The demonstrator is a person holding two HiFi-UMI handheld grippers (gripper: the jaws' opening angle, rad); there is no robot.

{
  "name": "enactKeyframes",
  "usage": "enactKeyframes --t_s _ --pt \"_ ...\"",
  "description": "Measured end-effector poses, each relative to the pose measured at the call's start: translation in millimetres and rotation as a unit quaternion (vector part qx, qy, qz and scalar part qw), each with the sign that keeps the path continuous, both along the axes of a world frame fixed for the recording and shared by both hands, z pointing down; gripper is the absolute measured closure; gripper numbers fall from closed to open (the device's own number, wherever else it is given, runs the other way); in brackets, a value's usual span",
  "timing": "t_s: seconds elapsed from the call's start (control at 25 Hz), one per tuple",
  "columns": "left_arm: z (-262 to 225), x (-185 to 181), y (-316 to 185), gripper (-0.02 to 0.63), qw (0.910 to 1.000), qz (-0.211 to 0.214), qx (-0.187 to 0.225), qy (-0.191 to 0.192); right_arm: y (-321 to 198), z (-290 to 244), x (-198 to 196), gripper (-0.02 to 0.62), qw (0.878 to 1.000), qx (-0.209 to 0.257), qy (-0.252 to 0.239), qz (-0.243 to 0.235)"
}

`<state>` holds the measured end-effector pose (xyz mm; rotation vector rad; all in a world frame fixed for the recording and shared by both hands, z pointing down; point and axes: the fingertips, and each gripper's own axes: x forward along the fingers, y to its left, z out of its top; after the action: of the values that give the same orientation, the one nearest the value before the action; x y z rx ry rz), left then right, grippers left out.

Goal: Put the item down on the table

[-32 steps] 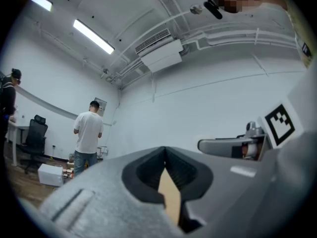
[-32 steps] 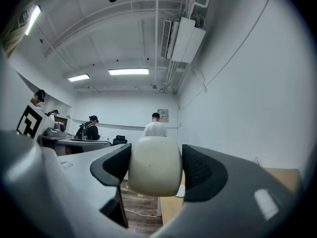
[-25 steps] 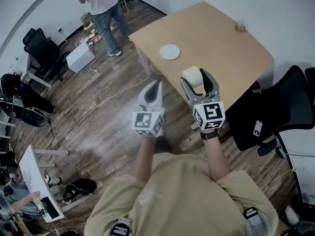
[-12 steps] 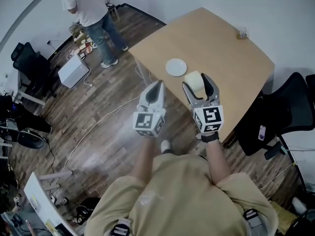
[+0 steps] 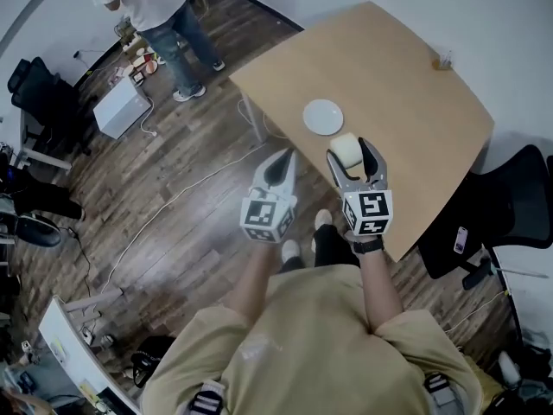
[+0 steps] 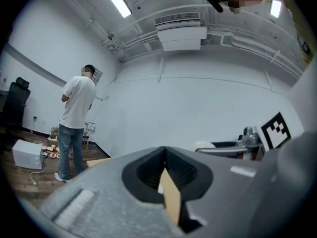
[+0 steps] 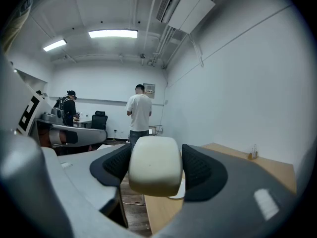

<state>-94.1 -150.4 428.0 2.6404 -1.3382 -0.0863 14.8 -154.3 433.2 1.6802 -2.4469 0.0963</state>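
My right gripper (image 5: 352,156) is shut on a cream, rounded block (image 5: 346,148), held over the near edge of the light wooden table (image 5: 406,93). In the right gripper view the cream block (image 7: 154,165) fills the space between the two dark pads, with the table (image 7: 277,168) beyond. A white plate (image 5: 323,116) lies on the table just past the block. My left gripper (image 5: 278,169) hangs over the wooden floor left of the table, jaws shut with nothing between them; its closed tips (image 6: 165,175) point toward the table's corner.
A person in a white shirt (image 5: 151,3) stands at the far left by a white box (image 5: 119,106). A small glass object (image 5: 444,60) sits at the table's far edge. Black office chairs (image 5: 501,210) stand to the right of the table.
I have stepped closer to the table. The right gripper with the cream block now sits over the table's near edge, close to the white plate. Both grippers keep their state.
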Motion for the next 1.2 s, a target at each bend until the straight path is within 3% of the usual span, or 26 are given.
enactKeyframes --t_s 0.24,0.56,1.2 --pt "41.9 1.0 -46.0 0.604 0.9985 -0.004 -0.054 -0.008 -51.1 56.1 -4.0 0.272 0.998 -0.063 -0.010 -0.020" --pt "93.3 46.1 -115.4 0.604 0.9936 0.003 -0.110 -0.026 -127.2 116.3 35.2 0.272 0.992 -0.124 -0.006 -0.021" --pt "206.5 61.3 -218.9 0.604 0.9767 -0.024 -0.207 -0.052 -232.9 252.0 24.7 0.272 0.972 -0.232 -0.009 -0.043"
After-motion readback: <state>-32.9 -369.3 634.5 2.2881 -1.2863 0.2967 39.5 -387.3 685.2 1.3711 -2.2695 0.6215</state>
